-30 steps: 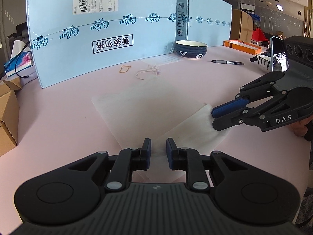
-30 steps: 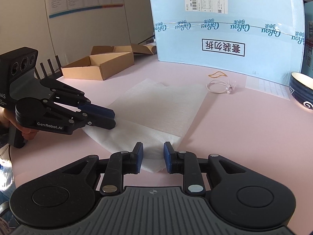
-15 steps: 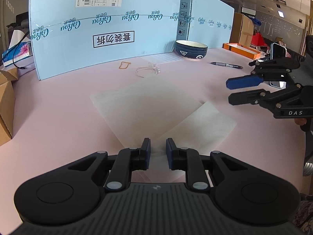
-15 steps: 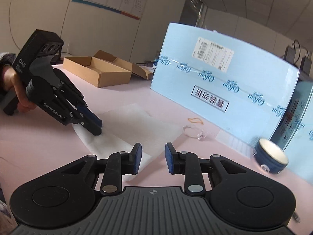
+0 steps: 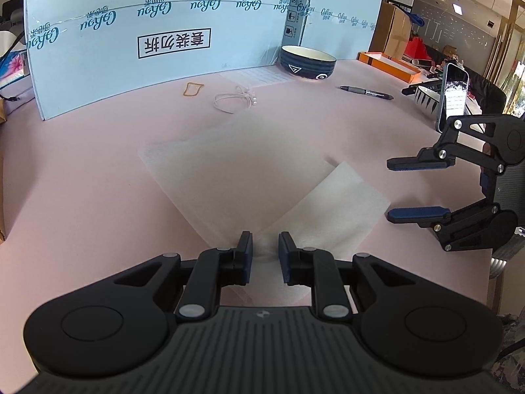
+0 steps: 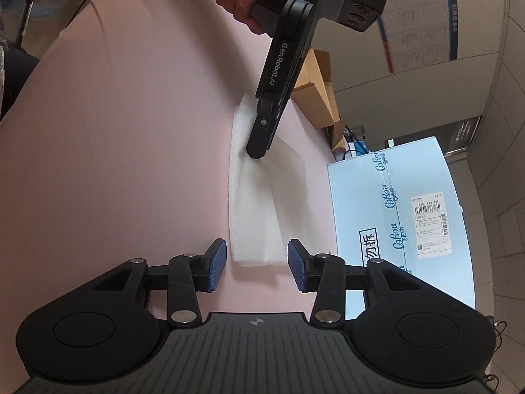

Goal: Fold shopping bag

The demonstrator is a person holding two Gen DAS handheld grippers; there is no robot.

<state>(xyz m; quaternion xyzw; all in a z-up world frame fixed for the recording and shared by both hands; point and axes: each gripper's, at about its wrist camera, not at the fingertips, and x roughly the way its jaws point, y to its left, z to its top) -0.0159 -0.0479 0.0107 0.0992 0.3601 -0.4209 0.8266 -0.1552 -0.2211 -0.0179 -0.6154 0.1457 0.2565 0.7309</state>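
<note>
A: Bag (image 5: 249, 177) lies flat on the pink table (image 5: 98, 170), in front of the big blue box (image 5: 147, 32). Thin, white, soft-looking sheet. One flap already lies folded over on the side away from the box.

B: Handling?

A: Light and limp, I'd judge. No stiffness to lean on; it should crease easily and slide on the smooth top if dragged. Best taken at an edge or corner, with the other end pinned.

B: Left gripper (image 5: 265, 251)?

A: Low over the bag's near corner, the one farthest from the box. Jaws narrow, a small gap showing between the pads. Bag is under or between the tips, but the pads don't press on it from what I can see. In the right wrist view it (image 6: 257, 152) points down onto the bag.

B: Right gripper (image 5: 418, 187)?

A: Rolled on its side, jaws opening, one above the other. Nothing held. The folded flap's end lies just ahead of the gap (image 6: 257, 262).

B: Containers?

A: Dark blue bowl (image 5: 308, 64) against the box; inside is pale, and no contents can be made out. Orange tray (image 5: 390, 64) farther out from the box; contents unclear. Open carton (image 6: 316, 92) beyond the bag; its inside is hidden.
</note>
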